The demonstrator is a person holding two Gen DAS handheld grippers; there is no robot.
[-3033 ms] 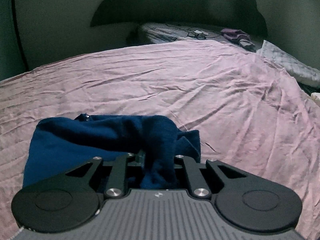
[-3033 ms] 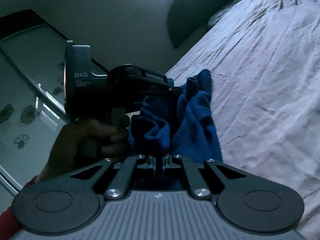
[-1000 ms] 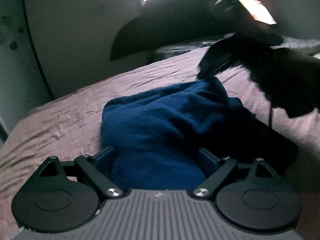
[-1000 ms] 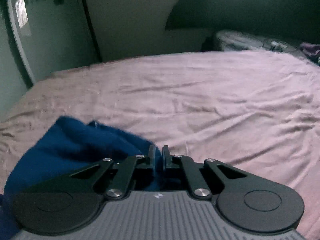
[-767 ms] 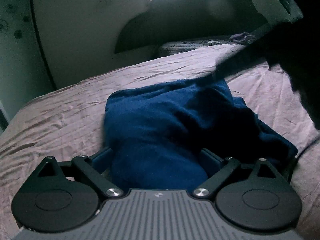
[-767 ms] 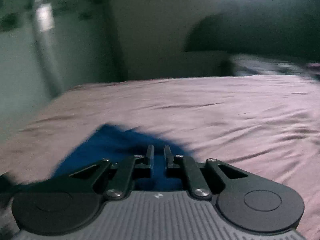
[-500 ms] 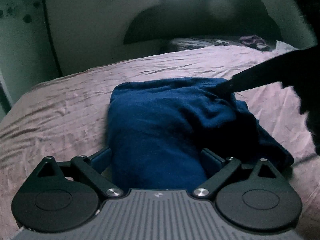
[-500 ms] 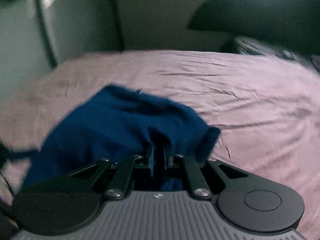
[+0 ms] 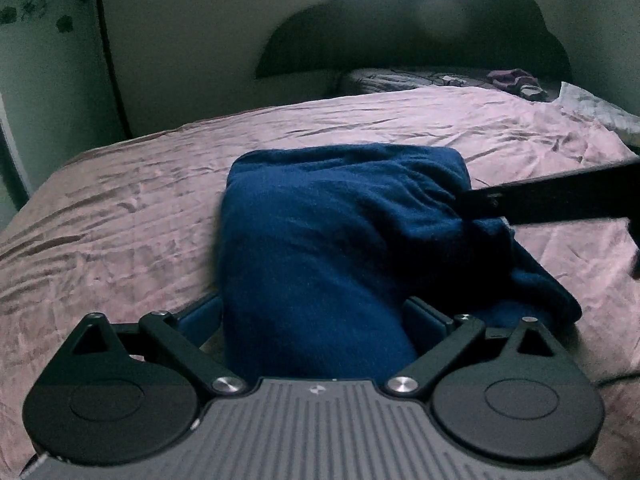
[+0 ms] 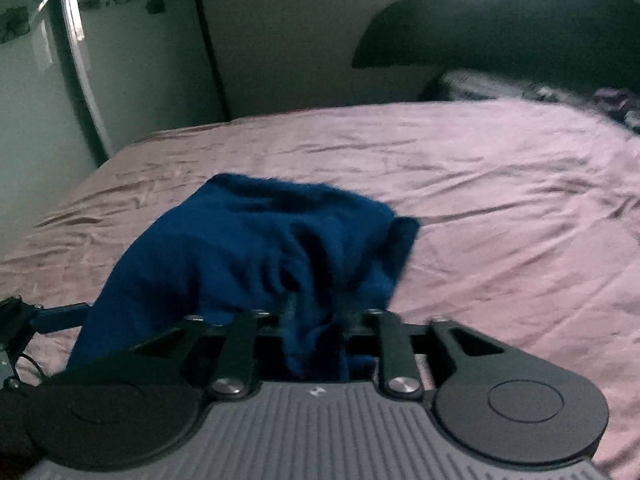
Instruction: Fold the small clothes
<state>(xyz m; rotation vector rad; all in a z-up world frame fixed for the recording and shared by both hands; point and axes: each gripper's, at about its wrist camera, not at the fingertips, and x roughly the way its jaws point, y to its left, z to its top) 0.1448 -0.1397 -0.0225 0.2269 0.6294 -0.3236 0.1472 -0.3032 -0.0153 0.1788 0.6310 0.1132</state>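
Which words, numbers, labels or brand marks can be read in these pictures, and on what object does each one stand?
No readable text.
The left gripper and the right gripper each bear a small pale mark on the body: a symbol only.
Dark blotches on the wall: no letters.

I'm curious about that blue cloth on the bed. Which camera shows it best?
The left wrist view: the blue cloth lies there sharp and broad, its folded far edge clear on the pink bedsheet. The right wrist view shows it blurred and rumpled, partly behind the right gripper.
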